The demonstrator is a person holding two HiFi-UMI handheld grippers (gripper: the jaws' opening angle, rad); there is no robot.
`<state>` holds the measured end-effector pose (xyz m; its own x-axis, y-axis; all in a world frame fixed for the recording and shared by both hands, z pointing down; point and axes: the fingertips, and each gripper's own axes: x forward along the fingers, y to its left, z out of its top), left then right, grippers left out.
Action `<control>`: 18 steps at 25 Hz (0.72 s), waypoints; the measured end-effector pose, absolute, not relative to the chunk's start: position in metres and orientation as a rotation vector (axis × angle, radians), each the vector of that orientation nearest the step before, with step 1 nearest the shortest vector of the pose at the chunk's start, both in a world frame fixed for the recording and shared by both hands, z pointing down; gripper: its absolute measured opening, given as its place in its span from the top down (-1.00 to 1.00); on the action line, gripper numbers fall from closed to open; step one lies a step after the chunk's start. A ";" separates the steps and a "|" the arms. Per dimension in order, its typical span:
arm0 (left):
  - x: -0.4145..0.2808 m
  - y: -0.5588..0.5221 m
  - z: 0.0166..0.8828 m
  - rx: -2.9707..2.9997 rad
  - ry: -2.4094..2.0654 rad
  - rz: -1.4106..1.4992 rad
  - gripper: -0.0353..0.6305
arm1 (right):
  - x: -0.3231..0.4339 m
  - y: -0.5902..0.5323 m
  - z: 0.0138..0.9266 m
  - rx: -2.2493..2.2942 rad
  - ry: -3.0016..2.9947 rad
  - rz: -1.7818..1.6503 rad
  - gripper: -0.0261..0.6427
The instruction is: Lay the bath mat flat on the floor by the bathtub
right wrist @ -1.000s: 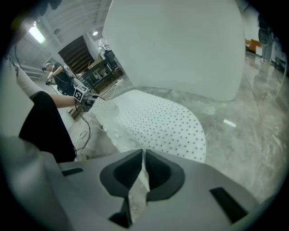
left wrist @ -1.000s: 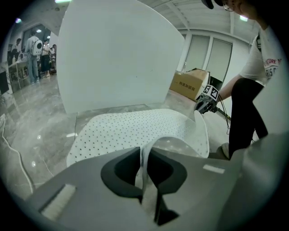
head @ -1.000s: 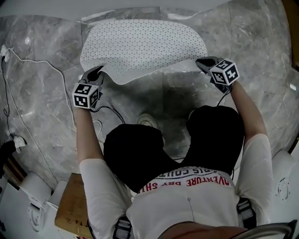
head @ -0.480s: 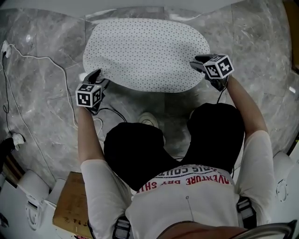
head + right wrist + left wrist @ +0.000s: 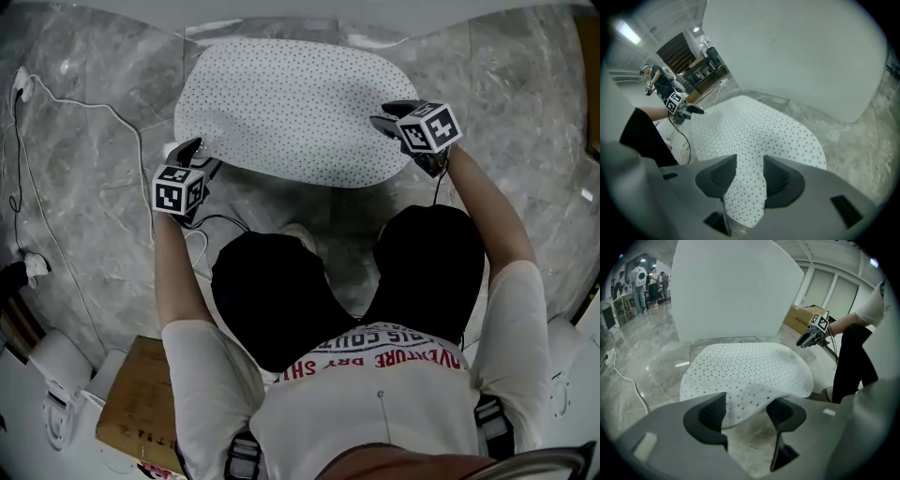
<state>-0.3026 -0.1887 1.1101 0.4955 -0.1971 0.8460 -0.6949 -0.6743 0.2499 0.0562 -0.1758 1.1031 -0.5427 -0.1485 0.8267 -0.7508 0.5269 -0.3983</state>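
Observation:
The white perforated bath mat (image 5: 291,112) lies spread on the grey marble floor against the white bathtub wall (image 5: 731,287). My left gripper (image 5: 192,152) is at the mat's near left edge. Its jaws are opening, and the slightly curled mat edge (image 5: 745,399) sits loose between them. My right gripper (image 5: 386,116) is at the mat's right edge with its jaws opening too. A strip of mat (image 5: 750,187) runs through their gap, and the pads stand off it. Each gripper view shows the other gripper across the mat: the right one (image 5: 811,336) and the left one (image 5: 686,108).
A white cable (image 5: 84,122) snakes over the floor at the left from a plug (image 5: 23,80). My black-trousered knees (image 5: 272,300) and a shoe (image 5: 300,234) are just behind the mat. A cardboard box (image 5: 141,403) stands at lower left and another (image 5: 806,317) beyond the tub.
The mat's near edge, lifted and curled a second ago, has come down onto the floor. Both grippers have opened off it, and the right one has moved slightly forward.

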 end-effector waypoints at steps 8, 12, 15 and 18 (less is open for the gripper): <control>-0.322 -0.166 1.095 2.162 -0.726 1.169 0.12 | 0.008 -0.204 1.071 0.661 -2.122 0.939 0.42; -0.327 -0.163 1.090 2.177 -0.768 1.161 0.12 | -0.009 -0.213 1.066 0.624 -2.138 0.868 0.42; -0.345 -0.159 1.084 2.152 -0.855 1.111 0.12 | -0.025 -0.216 1.062 0.585 -2.155 0.848 0.42; -0.366 -0.162 1.076 2.095 -0.999 1.027 0.12 | -0.046 -0.221 1.059 0.553 -2.175 0.809 0.42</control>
<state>-0.3656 -0.1622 1.0757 0.4194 -0.3624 0.8323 -0.8220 -0.5407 0.1787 -0.0462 -0.2213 1.0588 -0.6351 -0.1323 0.7610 -0.5974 0.7087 -0.3754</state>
